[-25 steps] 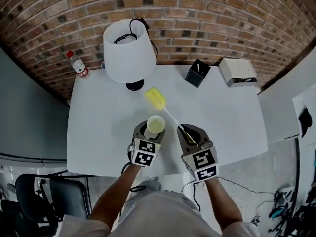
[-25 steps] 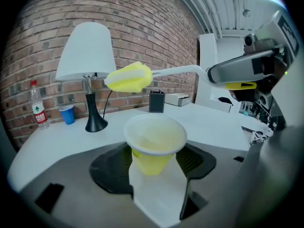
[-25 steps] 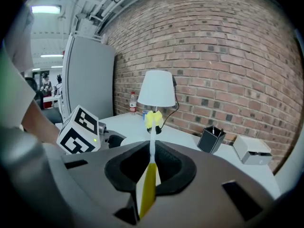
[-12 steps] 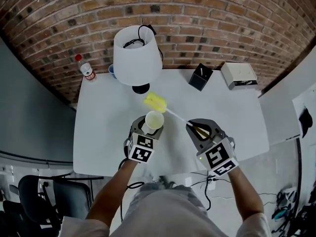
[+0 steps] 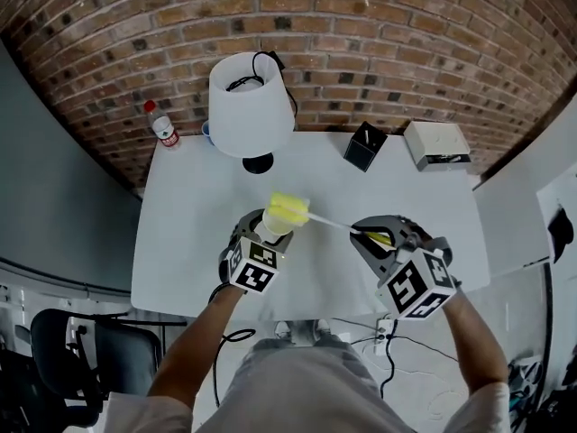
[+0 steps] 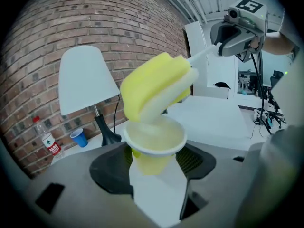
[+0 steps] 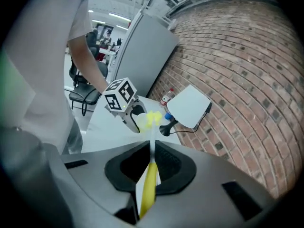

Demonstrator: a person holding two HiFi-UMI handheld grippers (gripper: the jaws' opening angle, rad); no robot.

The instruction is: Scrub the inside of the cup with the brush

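My left gripper (image 5: 261,234) is shut on a small yellow cup (image 6: 153,147) with a white rim, held upright above the white table (image 5: 198,242). The brush has a yellow sponge head (image 5: 288,210) on a thin white stem and a yellow handle (image 7: 148,186). My right gripper (image 5: 376,238) is shut on that handle. In the left gripper view the sponge head (image 6: 154,87) sits at the cup's mouth, its lower end just inside the rim. In the right gripper view the cup (image 7: 141,121) and left gripper (image 7: 130,114) appear ahead of the stem.
A white table lamp (image 5: 250,106) stands at the table's back, with a blue cup (image 6: 79,138) and a water bottle (image 5: 163,126) to its left. A black box (image 5: 364,145) and a white box (image 5: 435,142) sit at the back right. A brick wall runs behind.
The sponge head has moved from behind the cup to its mouth. My right gripper has shifted right and lower in view, tilting the brush flatter. The cup has stayed with the left gripper.
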